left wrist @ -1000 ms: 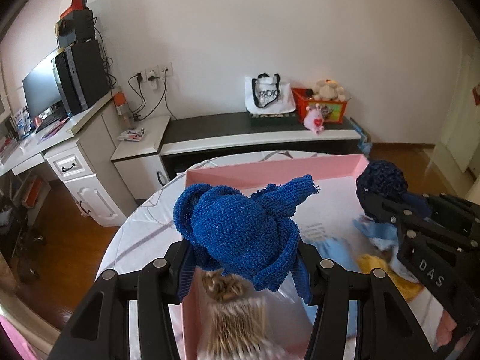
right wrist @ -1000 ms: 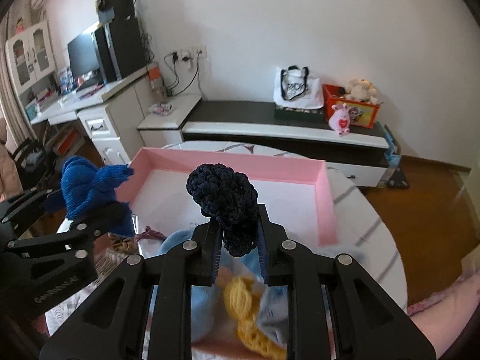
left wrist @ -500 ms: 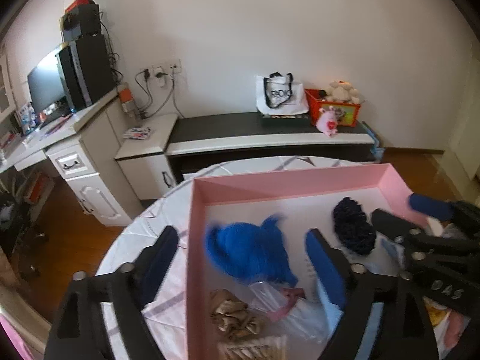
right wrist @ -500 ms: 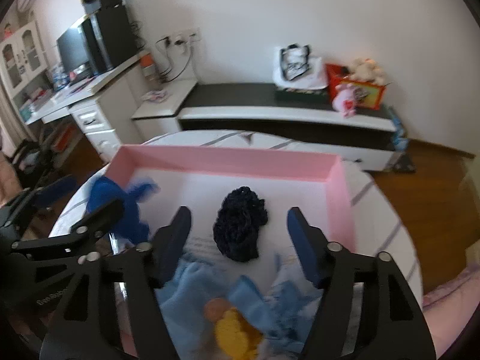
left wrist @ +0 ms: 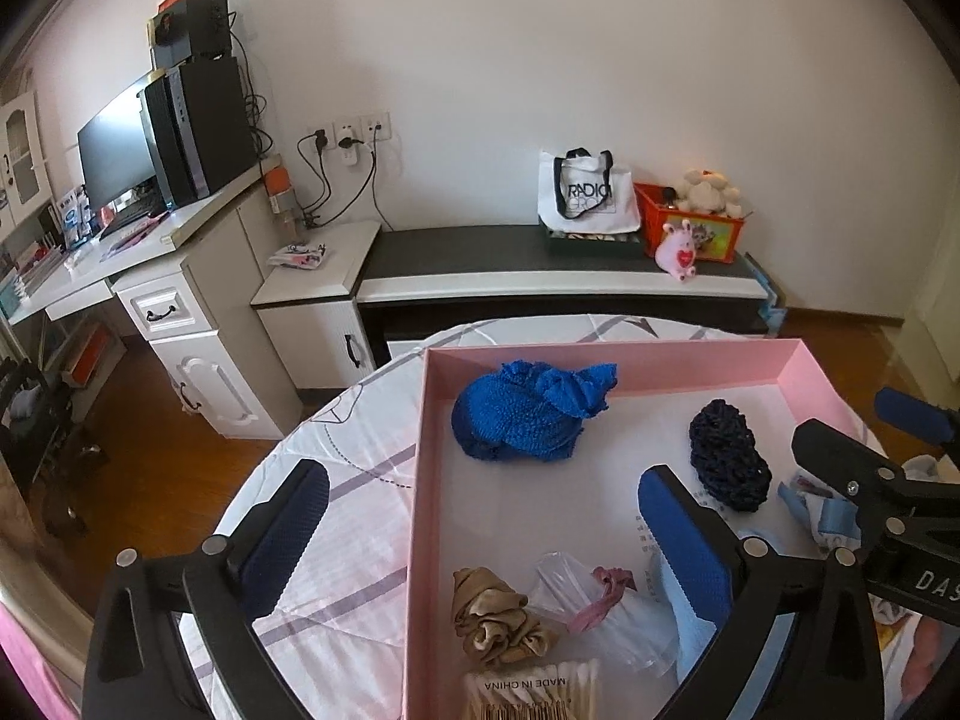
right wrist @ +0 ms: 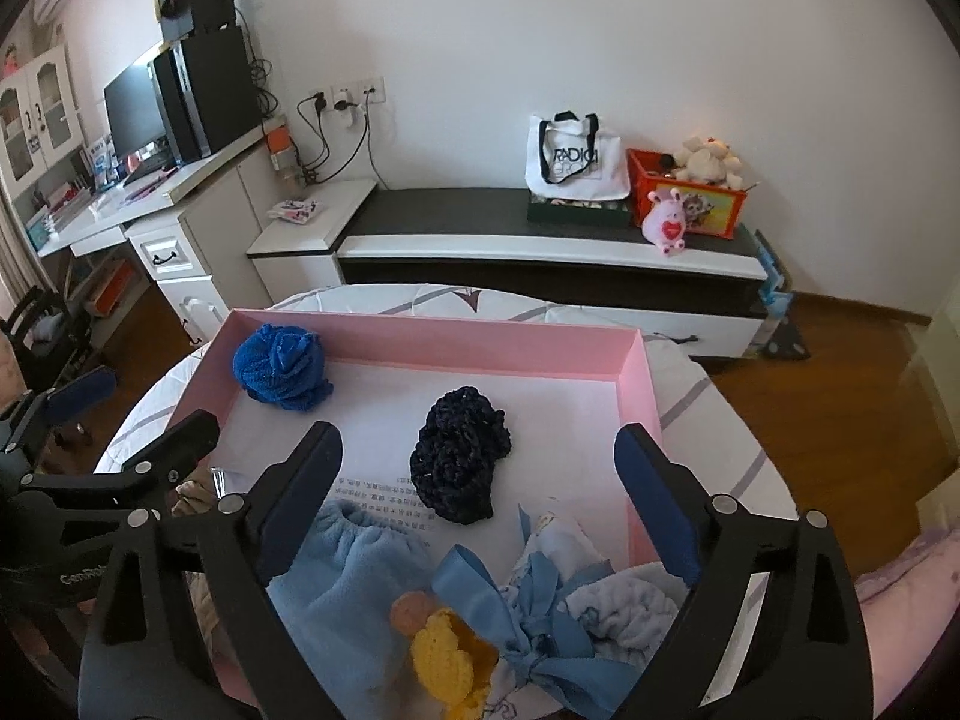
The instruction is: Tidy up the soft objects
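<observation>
Round table holds your pink box: blue knit in its far-left corner, navy knit mid-floor, spaced apart probably as sorted; left gripper and right gripper both spread wide, empty.

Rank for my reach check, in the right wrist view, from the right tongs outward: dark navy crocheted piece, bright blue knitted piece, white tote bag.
1. Dark navy crocheted piece, tray centre, just ahead.
2. Bright blue knitted piece, tray's far-left corner.
3. White tote bag, on the cabinet by the wall.
</observation>
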Available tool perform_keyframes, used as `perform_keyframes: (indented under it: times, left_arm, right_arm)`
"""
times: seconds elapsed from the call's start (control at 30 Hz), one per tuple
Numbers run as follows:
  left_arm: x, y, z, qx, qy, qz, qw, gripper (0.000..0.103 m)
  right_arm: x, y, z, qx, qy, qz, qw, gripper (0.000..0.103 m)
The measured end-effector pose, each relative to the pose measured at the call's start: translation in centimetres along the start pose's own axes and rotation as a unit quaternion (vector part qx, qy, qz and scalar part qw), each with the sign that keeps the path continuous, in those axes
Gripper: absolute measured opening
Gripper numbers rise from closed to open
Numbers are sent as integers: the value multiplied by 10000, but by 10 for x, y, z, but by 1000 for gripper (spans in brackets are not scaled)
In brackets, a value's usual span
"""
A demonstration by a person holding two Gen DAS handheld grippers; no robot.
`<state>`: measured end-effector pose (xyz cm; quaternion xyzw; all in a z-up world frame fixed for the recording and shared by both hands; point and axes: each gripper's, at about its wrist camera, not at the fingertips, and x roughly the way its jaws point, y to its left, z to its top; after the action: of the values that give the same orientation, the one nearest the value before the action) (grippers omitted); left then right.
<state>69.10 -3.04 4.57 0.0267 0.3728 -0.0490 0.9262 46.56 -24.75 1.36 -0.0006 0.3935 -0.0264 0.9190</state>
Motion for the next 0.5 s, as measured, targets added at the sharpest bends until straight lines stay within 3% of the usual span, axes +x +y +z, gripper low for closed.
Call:
perform_keyframes:
  times: [0.4, 0.5]
  left_arm:
    - [-42, 10, -11, -52, -8, 9, 10000, 102]
    - [-54, 11, -17, -99, -30, -10, 9999, 102]
  right_arm:
    - [-18, -1, -7, 16, -1, -51, 10000, 92]
    - [-26, 0, -12, 0, -32, -108, 9999, 103]
